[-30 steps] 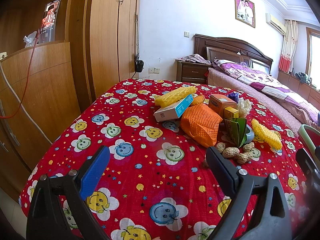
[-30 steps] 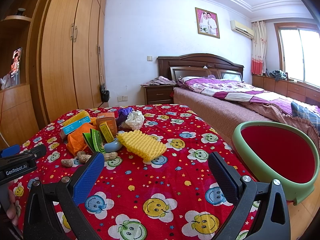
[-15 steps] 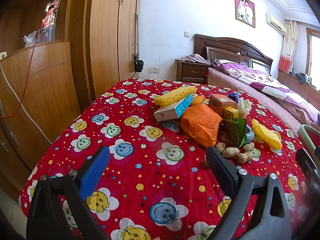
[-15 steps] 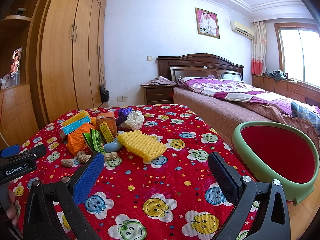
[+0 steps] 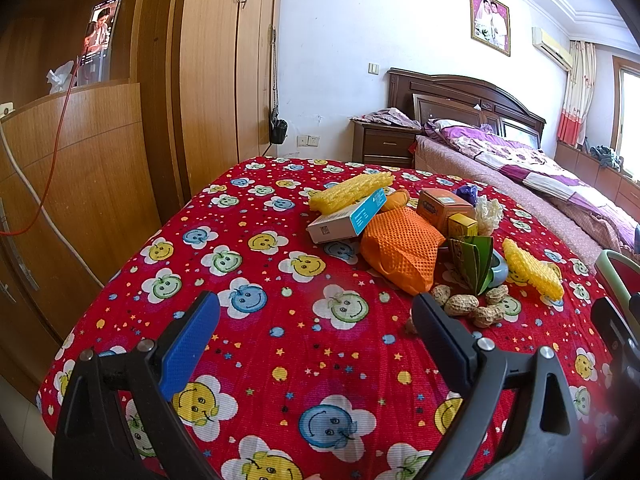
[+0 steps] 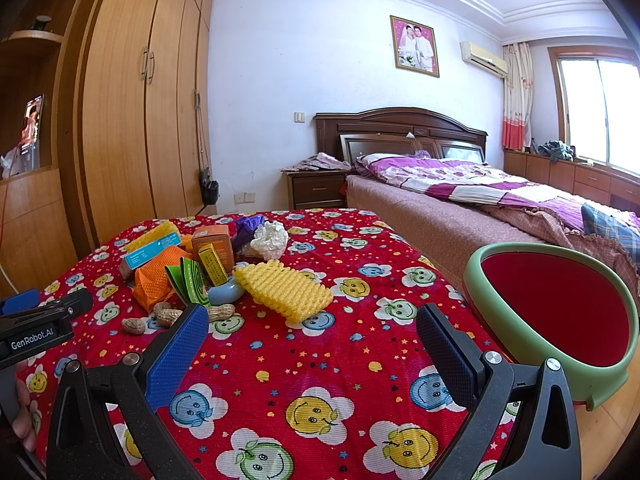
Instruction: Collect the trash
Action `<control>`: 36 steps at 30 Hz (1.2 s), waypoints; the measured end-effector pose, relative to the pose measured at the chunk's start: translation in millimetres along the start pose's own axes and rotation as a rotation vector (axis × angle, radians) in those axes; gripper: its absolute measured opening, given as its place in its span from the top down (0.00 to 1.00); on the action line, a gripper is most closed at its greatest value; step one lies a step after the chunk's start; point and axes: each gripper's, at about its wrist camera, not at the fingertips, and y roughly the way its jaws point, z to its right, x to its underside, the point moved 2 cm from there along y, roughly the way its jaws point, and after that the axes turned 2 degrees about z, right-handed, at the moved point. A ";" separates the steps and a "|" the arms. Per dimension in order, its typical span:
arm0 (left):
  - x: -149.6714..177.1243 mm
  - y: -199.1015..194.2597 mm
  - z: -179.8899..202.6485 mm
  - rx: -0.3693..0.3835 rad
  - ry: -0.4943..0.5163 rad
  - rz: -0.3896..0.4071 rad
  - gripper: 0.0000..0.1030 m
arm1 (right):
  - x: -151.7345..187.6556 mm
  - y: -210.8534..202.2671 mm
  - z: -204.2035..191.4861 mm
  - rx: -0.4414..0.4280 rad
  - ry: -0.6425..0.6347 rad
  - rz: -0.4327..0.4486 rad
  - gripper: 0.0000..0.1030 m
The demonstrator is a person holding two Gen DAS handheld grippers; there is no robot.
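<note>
A pile of trash lies on the red smiley tablecloth point(image 5: 280, 328): an orange foam net point(image 5: 400, 250), two yellow foam nets point(image 5: 532, 266) point(image 5: 348, 190), a white-and-blue box point(image 5: 348, 220), an orange box point(image 5: 444, 206), green wrappers point(image 5: 474, 258), crumpled white paper point(image 6: 272, 238) and several peanuts point(image 5: 464, 304). A green bin with a red inside point(image 6: 556, 304) stands past the table's right edge. My left gripper point(image 5: 316, 332) is open and empty, near the front of the table, short of the peanuts. My right gripper point(image 6: 312, 340) is open and empty, short of a yellow net point(image 6: 284, 292).
Wooden wardrobes point(image 5: 216, 72) stand along the left wall. A bed point(image 6: 480, 192) and a nightstand point(image 6: 316, 188) stand behind the table. A phone point(image 5: 100, 36) sits on a shelf at the left. The left gripper also shows in the right wrist view point(image 6: 40, 320).
</note>
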 end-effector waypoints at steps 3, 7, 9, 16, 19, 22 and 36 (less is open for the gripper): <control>0.0 0.0 0.1 0.001 -0.001 0.000 0.07 | 0.0 0.0 0.0 0.000 0.000 0.000 0.00; 0.0 0.0 -0.2 0.001 -0.001 0.000 0.07 | 0.1 -0.1 0.1 0.000 -0.001 0.000 0.00; 0.0 0.1 0.0 0.001 -0.002 -0.001 0.07 | 0.2 -0.2 0.0 0.000 0.000 0.000 0.00; 0.0 0.1 -0.2 0.001 -0.002 -0.001 0.07 | 0.3 -0.5 -0.2 0.000 -0.001 0.000 0.00; -1.5 -4.5 6.7 0.001 -0.001 -0.001 0.07 | 0.2 -0.5 -0.3 0.000 0.000 0.000 0.00; -1.3 -4.0 6.1 0.001 -0.001 -0.002 0.07 | 0.3 -0.7 -0.6 0.000 0.000 0.000 0.00; -16.9 -4.0 7.6 0.063 0.020 -0.005 0.07 | -6.8 13.9 -1.2 -0.065 -0.023 -0.140 0.00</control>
